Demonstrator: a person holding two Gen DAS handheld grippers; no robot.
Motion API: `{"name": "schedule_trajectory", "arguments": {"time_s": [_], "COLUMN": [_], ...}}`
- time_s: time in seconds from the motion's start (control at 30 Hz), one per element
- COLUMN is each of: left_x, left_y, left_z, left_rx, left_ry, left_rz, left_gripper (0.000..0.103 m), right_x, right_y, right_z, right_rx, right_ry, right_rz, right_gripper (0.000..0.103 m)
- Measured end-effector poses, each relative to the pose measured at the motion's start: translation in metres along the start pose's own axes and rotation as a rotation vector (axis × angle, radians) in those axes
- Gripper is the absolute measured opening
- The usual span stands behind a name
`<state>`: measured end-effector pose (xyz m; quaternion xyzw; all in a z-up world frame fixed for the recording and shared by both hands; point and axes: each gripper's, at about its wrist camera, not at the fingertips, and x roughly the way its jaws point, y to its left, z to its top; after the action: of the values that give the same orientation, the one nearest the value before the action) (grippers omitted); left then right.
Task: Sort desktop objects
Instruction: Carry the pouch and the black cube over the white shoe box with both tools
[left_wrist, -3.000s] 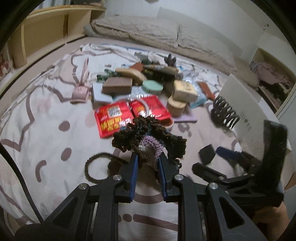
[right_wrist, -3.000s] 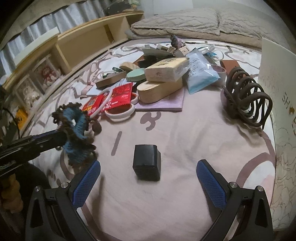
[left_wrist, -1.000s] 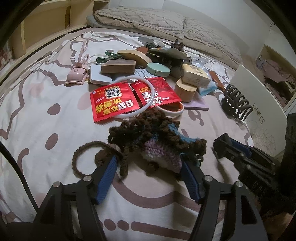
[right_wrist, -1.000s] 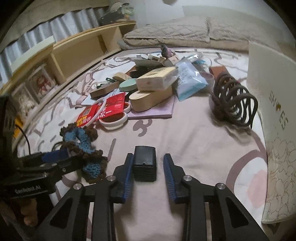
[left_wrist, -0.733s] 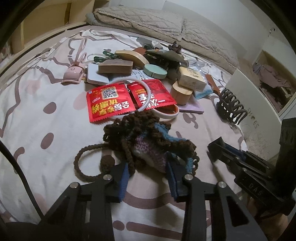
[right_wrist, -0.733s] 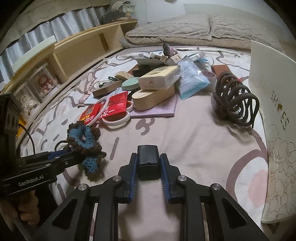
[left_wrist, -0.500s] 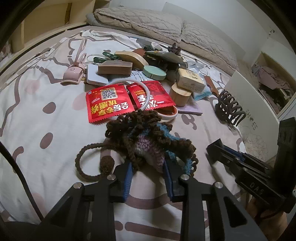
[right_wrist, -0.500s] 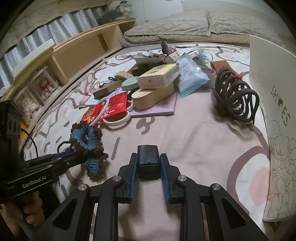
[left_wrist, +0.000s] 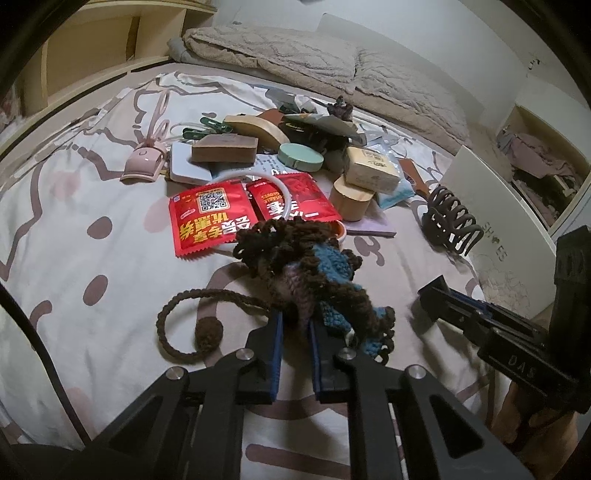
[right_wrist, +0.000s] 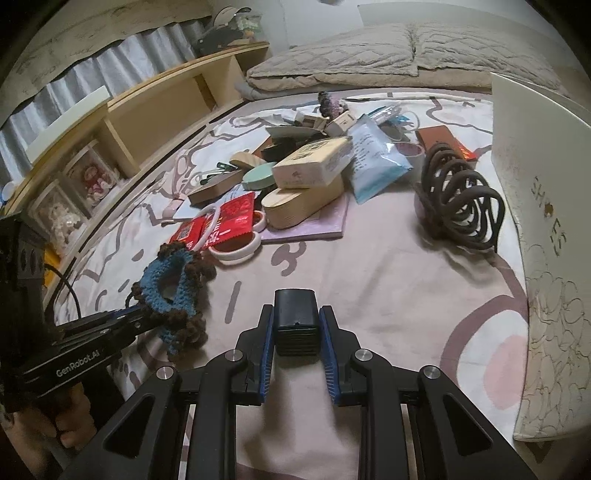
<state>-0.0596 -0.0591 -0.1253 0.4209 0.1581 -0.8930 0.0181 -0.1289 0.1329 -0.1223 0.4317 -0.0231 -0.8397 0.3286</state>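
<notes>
My left gripper (left_wrist: 295, 321) is shut on a crocheted brown, blue and lilac pouch (left_wrist: 314, 273), whose brown drawstring (left_wrist: 184, 321) trails on the patterned bedsheet (left_wrist: 74, 258). In the right wrist view the same pouch (right_wrist: 173, 291) hangs from the left gripper (right_wrist: 140, 317) at the left. My right gripper (right_wrist: 297, 321) is shut on a small black box (right_wrist: 295, 314), held just above the sheet. In the left wrist view the right gripper (left_wrist: 428, 295) reaches in from the right edge; the black box is hidden there.
A pile beyond holds red sachets (left_wrist: 210, 218), a white ring (right_wrist: 236, 251), wooden cases (right_wrist: 303, 203), a cream box (left_wrist: 371, 170), a green round tin (left_wrist: 299, 157) and a pink device (left_wrist: 144, 166). A dark claw clip (right_wrist: 461, 199) lies beside a white shoebox (right_wrist: 546, 221). Shelving (right_wrist: 110, 129) runs along the left.
My left gripper closed from wide open onto the crocheted pouch and lifted its body off the sheet. My right gripper closed the last bit onto the black box and holds it.
</notes>
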Motion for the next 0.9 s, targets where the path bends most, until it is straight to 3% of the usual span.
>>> {"name": "schedule_trajectory", "arguments": {"time_s": [0.33,0.9], "left_x": [-0.009,-0.061], "left_y": [-0.002,-0.016], "left_z": [0.002,0.028], "left_rx": [0.001,0.039], "left_ry": [-0.039,-0.186], "left_rz": [-0.001,-0.055], "left_gripper": [0.013,0.013], "right_x": [-0.007,-0.069], "right_y": [0.001,0.007], "right_z": [0.003,0.028], "right_rx": [0.003,-0.025], "right_ry": [-0.017,-0.189], "right_rz": [0.01,-0.012], "right_gripper": [0.025,0.025]}}
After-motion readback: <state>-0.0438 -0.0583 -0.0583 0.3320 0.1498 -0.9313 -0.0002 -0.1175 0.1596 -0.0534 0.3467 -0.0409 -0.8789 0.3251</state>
